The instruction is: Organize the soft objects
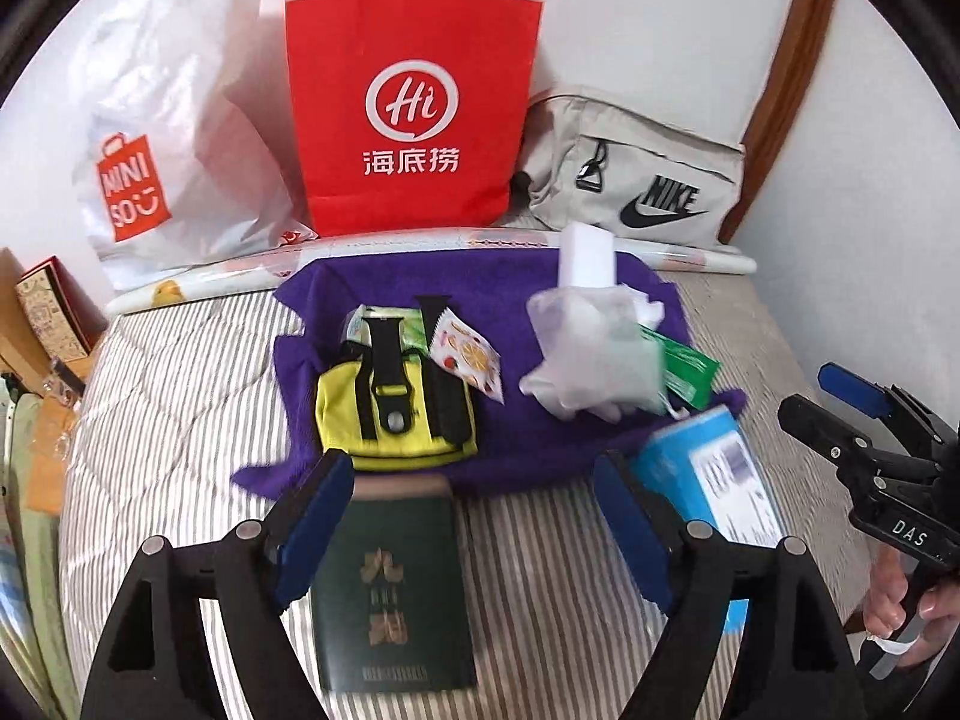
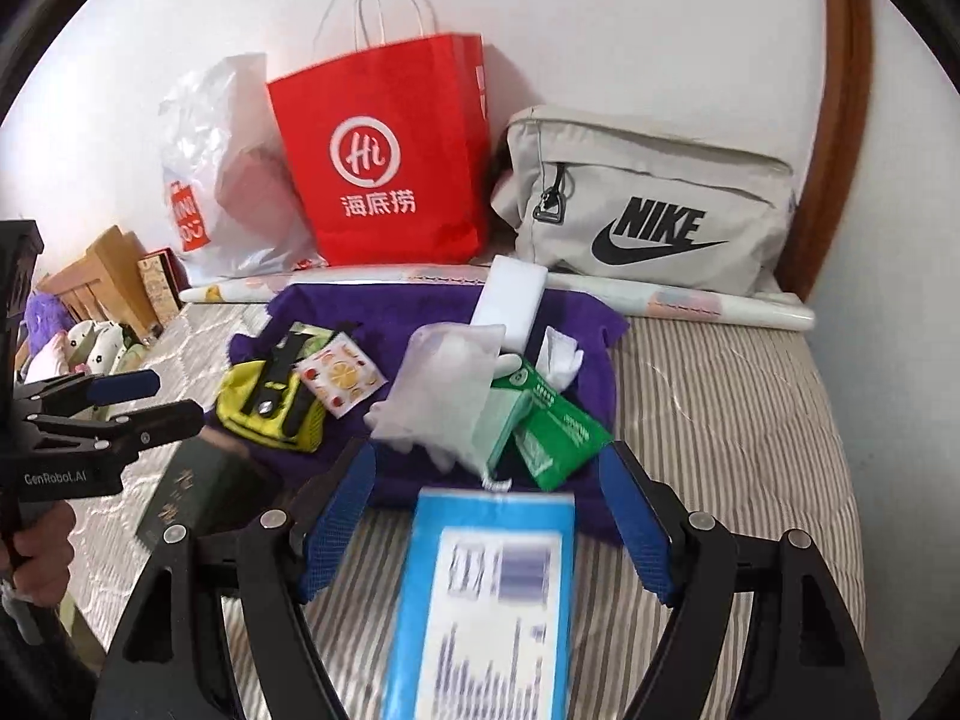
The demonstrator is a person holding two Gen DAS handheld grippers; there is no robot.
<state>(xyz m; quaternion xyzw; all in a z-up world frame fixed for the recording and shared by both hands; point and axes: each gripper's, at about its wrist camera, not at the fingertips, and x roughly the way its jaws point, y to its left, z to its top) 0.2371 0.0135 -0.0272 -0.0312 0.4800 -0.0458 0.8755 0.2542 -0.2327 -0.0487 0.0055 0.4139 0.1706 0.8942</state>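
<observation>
Two tools hung over the striped bed (image 1: pixel 180 396), one in each of the person's hands, and both stood wide open with nothing gripped. The left tool (image 1: pixel 474 516) had its blue pads either side of a dark green booklet (image 1: pixel 393 588) that lay flat on the bedcover, the pads clear of its edges. The right tool (image 2: pixel 489 516) framed a blue box (image 2: pixel 486 600) in the same way, its pads apart from the box's sides; that box lay partly on the near edge of a purple towel (image 1: pixel 336 300). The towel was spread across the bed and carried most of the soft things: a yellow pouch with black straps (image 1: pixel 393 414) near its left side, a small fruit-printed packet (image 1: pixel 468 357) touching the pouch's upper right, a crumpled clear plastic bag (image 1: pixel 588 354) toward the right, and a green tissue pack (image 2: pixel 558 426) tucked partly under that bag. A white block (image 2: pixel 513 300) lay tilted at the towel's far edge. Behind the towel a roll of printed paper (image 2: pixel 720 303) ran along the bed, and against the wall stood a white plastic shopping bag (image 1: pixel 168 138), a red paper bag (image 1: pixel 408 114) and a grey sports bag (image 2: pixel 648 210) side by side. The person's hand (image 1: pixel 900 606) showed gripping the right tool's handle.
</observation>
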